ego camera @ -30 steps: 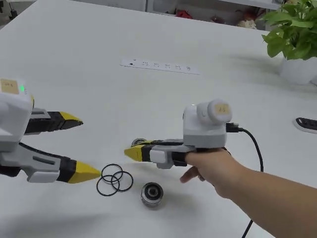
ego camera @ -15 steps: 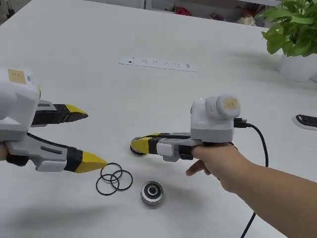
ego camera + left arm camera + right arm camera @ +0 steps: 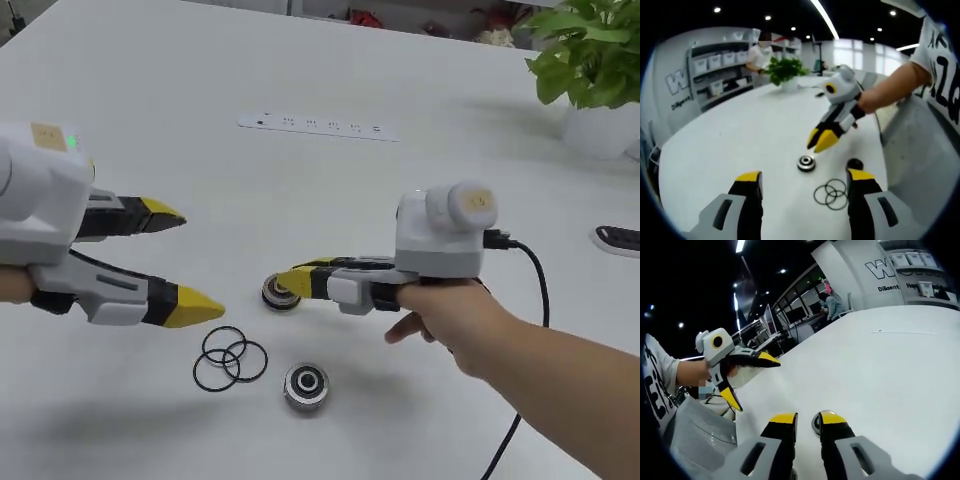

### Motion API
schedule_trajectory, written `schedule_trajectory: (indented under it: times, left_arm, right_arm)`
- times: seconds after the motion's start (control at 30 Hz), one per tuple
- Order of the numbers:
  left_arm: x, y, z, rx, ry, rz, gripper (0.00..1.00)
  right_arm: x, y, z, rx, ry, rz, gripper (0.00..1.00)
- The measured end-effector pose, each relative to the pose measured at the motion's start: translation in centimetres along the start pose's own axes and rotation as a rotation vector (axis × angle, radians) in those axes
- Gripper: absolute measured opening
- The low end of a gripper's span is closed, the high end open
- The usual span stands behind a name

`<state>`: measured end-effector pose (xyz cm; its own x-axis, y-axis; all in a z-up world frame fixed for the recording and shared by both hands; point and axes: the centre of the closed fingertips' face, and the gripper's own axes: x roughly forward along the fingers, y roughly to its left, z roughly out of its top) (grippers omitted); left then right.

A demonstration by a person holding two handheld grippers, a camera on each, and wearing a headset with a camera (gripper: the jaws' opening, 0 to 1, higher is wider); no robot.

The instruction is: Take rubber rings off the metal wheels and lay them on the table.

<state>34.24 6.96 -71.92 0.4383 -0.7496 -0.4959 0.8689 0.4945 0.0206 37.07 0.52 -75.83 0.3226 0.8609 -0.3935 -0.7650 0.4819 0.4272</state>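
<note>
Well, table (image 3: 200, 80): big white top, everything sits on it.
Plant (image 3: 590, 50): leafy green one in a white pot (image 3: 600, 135), far right corner, well apart from the work.
Left gripper (image 3: 190, 258): left side of head view, held above the table. Jaws spread wide w/ nothing between them, yellow tips pointing right. Lower tip hangs just above-left of the rings.
Right gripper (image 3: 290, 282): comes in from the right. Jaws drawn close together, just a thin slit between them in its own view, not pinching anything. Tip is right at the far wheel, can't tell if it's actually touching.
Hand (image 3: 450, 320): wrapped round the right gripper's handle, bare forearm runs off to the bottom right.
Cable (image 3: 535, 290): black, loops out the back of the right gripper and down off the bottom edge.
Power strip (image 3: 318, 126): white, lying flat mid-table, farther back.
Rubber rings (image 3: 230, 358): 3 thin black ones, already off and flat on the table, overlapping in a little cluster, just left of the near wheel.
Far wheel (image 3: 272, 296): small metal wheel, up-right of the rings, partly behind the right gripper's tip.
Near wheel (image 3: 306, 386): metal w/ a dark rim, lying flat, closest to the front edge, beside the rings but not touching them. Too small to tell if either wheel has a ring on it.
</note>
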Motion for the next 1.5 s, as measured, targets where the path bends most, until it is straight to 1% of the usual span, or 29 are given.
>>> schedule_trajectory:
  times: [0.4,0.6,0.77,1.03,1.5]
  left_arm:
    - [1.1,0.4,0.3,0.0,0.0,-0.007,0.68]
    - [1.6,0.8,0.3,-0.003,0.004,-0.004,0.67]
    - [2.0,1.0,0.2,-0.007,0.008,-0.001,0.66]
    - [2.8,1.1,0.0,-0.011,0.015,-0.005,0.64]
    - [4.4,1.1,-0.4,-0.025,0.024,-0.02,0.62]
  right_arm:
    - [-1.0,-1.4,0.0,-0.018,-0.001,-0.032,0.15]
    - [-1.5,-2.2,-0.1,-0.026,0.001,-0.049,0.15]
    - [-1.6,-2.3,-0.6,-0.047,0.018,-0.055,0.15]
    - [-1.6,-2.8,-1.4,-0.104,0.044,-0.066,0.16]
    - [-1.2,-3.0,-2.3,-0.165,0.069,-0.056,0.18]
